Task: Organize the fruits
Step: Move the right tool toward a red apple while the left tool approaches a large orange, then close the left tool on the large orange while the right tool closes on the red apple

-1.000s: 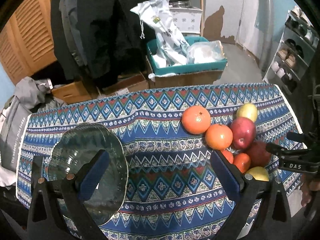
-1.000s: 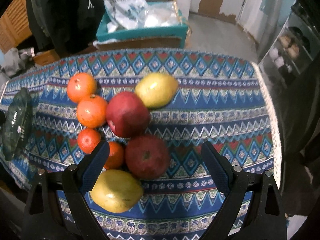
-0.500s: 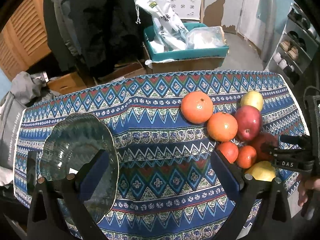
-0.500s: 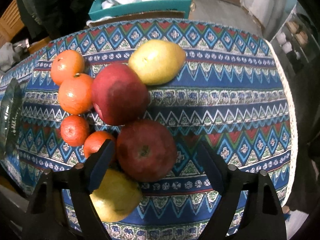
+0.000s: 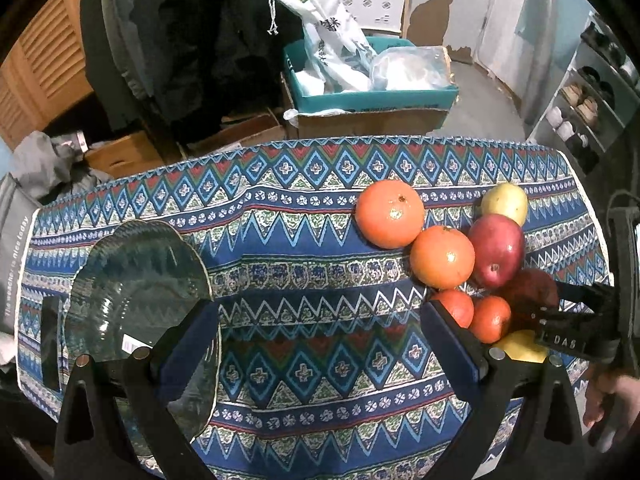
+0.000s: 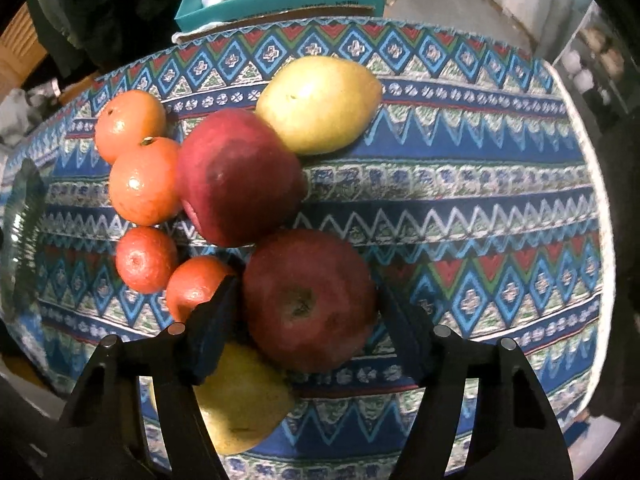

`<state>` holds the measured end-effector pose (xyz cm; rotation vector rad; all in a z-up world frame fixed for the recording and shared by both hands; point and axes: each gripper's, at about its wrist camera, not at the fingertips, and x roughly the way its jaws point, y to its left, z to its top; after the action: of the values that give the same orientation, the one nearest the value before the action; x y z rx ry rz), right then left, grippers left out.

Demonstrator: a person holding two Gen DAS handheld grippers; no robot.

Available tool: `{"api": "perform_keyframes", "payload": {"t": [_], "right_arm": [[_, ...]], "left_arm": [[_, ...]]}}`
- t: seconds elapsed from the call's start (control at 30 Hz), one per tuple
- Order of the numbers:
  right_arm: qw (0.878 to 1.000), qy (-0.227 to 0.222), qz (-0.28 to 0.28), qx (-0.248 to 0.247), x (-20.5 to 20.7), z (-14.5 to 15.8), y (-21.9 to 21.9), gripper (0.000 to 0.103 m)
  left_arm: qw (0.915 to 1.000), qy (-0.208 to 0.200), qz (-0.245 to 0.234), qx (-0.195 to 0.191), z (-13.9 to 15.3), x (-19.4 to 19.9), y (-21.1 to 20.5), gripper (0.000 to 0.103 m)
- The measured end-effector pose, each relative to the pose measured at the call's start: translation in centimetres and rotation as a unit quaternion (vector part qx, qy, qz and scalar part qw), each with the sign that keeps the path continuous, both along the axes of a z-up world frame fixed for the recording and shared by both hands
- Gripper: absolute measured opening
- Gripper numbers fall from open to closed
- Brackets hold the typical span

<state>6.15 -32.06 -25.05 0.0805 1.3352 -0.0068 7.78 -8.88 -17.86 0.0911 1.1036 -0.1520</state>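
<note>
A glass plate (image 5: 136, 280) lies on the left of the patterned tablecloth (image 5: 320, 360). On the right is a cluster of fruit: two oranges (image 5: 390, 214), two tangerines (image 5: 490, 318), two red apples and two yellow pears (image 6: 320, 104). My right gripper (image 6: 308, 308) points down over the near red apple (image 6: 308, 300). Its jaws are closing, one pad close on each side of that apple; I see no firm press. My left gripper (image 5: 320, 312) is open over bare cloth between plate and fruit. Its left finger overlaps the plate's rim.
Beyond the table's far edge are a teal box (image 5: 372, 96) of plastic bags and some cardboard boxes. A shoe rack (image 5: 588, 92) stands at the right and a grey bag (image 5: 16, 240) at the left. A hand (image 5: 608, 396) holds the right gripper.
Both grippers have come down closer to the table. The right jaws went from wide to narrow around the near red apple. The left jaws kept their width.
</note>
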Motion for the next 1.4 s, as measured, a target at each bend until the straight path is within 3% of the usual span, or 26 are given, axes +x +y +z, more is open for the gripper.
{"api": "perform_keyframes", "payload": {"t": [0.4, 0.53, 0.77, 1.03, 1.4], "right_arm": [[0.998, -0.052, -0.016, -0.043, 0.9, 1.9, -2.6, 0.070], [0.997, -0.064, -0.019, -0.048, 2.1, 1.7, -3.2, 0.070], [0.996, -0.062, -0.025, -0.050, 3.3, 0.5, -3.9, 0.070], [0.996, -0.061, -0.035, -0.045, 3.2, 0.3, -5.0, 0.070], [0.997, -0.036, -0.060, -0.008, 3.3, -0.3, -6.4, 0.072]], "left_arm": [[0.9986, 0.033, 0.014, -0.038, -1.5, 5.0, -2.2, 0.102], [0.9986, 0.039, 0.013, -0.034, -2.4, 6.6, -3.4, 0.102], [0.9975, 0.058, 0.010, -0.040, -4.0, 8.9, -4.8, 0.102], [0.9960, 0.088, 0.003, -0.020, -7.0, 10.9, -6.6, 0.102], [0.9916, 0.119, -0.010, -0.048, -9.9, 12.5, -6.7, 0.088]]}}
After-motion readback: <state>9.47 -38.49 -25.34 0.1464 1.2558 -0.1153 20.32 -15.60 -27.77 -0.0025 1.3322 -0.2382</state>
